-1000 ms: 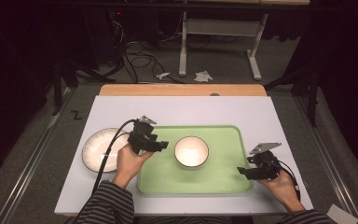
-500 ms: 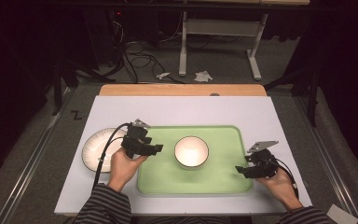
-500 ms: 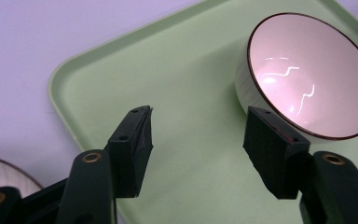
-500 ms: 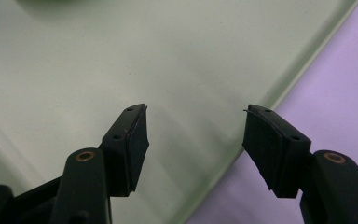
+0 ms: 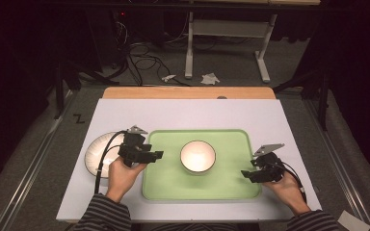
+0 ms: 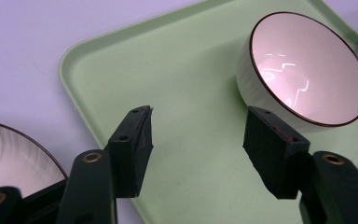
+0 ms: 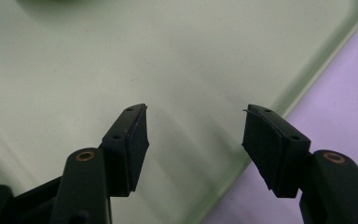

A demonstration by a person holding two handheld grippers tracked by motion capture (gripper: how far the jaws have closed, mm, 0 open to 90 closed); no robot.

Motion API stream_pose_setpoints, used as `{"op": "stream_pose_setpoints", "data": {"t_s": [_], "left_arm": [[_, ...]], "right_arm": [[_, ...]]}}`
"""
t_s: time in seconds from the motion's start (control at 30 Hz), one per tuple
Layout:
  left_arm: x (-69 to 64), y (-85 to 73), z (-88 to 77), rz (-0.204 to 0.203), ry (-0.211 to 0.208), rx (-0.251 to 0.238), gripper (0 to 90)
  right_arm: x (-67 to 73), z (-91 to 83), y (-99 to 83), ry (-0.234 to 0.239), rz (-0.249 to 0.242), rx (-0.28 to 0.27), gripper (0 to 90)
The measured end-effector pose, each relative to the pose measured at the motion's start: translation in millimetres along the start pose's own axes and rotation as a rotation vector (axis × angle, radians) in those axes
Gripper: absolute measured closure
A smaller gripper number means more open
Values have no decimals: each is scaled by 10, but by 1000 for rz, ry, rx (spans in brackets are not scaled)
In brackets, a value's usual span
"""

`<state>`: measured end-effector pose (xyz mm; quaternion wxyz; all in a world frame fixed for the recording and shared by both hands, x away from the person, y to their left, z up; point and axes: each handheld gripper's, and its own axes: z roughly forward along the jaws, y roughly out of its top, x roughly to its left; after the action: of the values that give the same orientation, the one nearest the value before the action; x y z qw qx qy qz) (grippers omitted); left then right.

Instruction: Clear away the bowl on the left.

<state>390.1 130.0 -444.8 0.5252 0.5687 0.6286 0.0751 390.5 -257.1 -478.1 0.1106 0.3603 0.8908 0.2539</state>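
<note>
Two sets of jaws standing wide and empty, left gripper [image 5: 150, 155] at green tray's [image 5: 231, 185] left rim, right gripper [image 5: 246, 175] at its right rim, white bowl [image 5: 198, 156] with thin dark-red rim, glossy inside, upright mid-tray, white plate [image 5: 99, 149] on worktop [image 5: 188, 113] left of tray

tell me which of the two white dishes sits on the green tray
The bowl with the dark rim; the plate lies on the table beside the tray.
</note>
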Motion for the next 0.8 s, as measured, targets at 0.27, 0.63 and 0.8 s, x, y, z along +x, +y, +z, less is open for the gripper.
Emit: {"op": "stream_pose_setpoints", "data": {"t_s": [0.27,0.63,0.8], "left_arm": [[25,-61,-58,-7,8,5,421],[31,-161,-144,-11,4,10,410],[33,-193,-156,-20,4,14,402]], "right_arm": [[1,28,35,7,-10,-1,416],[16,66,88,25,-27,-1,417],[16,78,105,32,-26,2,416]]}}
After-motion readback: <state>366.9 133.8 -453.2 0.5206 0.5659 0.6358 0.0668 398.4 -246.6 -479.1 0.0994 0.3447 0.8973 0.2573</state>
